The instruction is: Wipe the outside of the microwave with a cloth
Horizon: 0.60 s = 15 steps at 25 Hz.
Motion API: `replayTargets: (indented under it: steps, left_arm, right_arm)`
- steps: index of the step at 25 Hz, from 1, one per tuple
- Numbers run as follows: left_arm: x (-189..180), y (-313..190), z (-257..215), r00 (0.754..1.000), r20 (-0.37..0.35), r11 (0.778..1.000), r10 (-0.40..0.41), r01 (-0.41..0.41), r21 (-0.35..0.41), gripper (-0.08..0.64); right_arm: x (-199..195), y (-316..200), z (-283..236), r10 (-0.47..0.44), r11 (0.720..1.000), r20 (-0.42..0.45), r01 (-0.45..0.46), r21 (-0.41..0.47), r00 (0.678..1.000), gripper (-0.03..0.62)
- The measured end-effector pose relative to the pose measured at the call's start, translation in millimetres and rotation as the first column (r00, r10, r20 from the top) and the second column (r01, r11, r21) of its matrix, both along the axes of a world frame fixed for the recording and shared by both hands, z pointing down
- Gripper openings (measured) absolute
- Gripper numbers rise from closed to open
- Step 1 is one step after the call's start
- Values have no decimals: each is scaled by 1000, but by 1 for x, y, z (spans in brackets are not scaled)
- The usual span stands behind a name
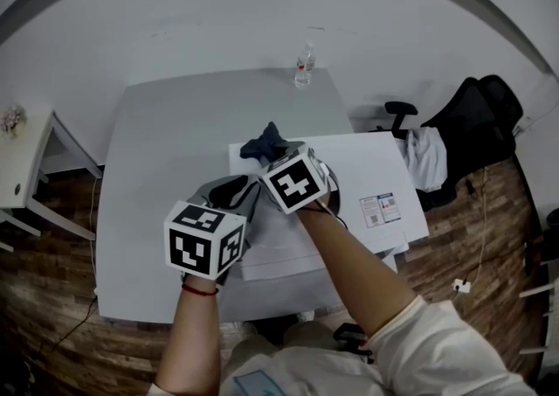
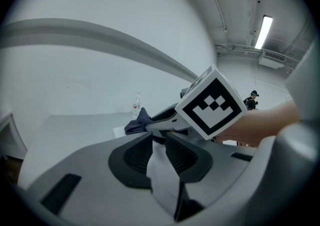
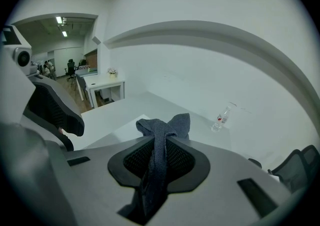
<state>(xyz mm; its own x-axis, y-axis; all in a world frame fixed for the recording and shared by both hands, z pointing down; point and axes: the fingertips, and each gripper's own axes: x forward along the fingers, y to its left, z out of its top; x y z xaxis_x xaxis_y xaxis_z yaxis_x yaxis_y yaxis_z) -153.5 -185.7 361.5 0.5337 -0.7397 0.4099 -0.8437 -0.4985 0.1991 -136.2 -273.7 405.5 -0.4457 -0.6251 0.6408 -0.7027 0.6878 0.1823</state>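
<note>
The white microwave [image 1: 367,167] stands on the white table [image 1: 166,141]; its top shows as a pale slab in the right gripper view [image 3: 125,127]. My right gripper [image 1: 278,151] hovers over the microwave's far left corner, shut on a dark blue cloth [image 1: 265,142] that bunches out past the pads [image 3: 165,125] and hangs down between them. My left gripper [image 1: 236,189] is just left of it and nearer to me. A pale grey sheet-like strip [image 2: 162,170], perhaps cloth or paper, fills the gap between its pads.
A clear water bottle [image 1: 303,66] stands at the table's far edge. A black office chair [image 1: 476,114] with a white garment [image 1: 425,158] is to the right. A small white side table [image 1: 26,167] is at the left. A label [image 1: 380,209] lies on the microwave's top.
</note>
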Motion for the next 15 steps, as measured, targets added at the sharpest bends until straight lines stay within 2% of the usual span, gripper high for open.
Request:
replayTargets:
  steps: [5,9,15]
  left_arm:
    - [-11,3,2,1000,10,1000,-16,16,-4,71]
    - [-22,8,4,999,9,999,-36,36,-10,71]
    - [-33,15,7,998,11,998,-55,56,-20,71]
  right_arm:
    - [-19,8,0,-25,1000,13,25,-5,1000,84]
    - [-31,11,-7,-52,998,1,52,31,999,84]
    - [-46,21,-6,-78,997,13,78,17,997,84]
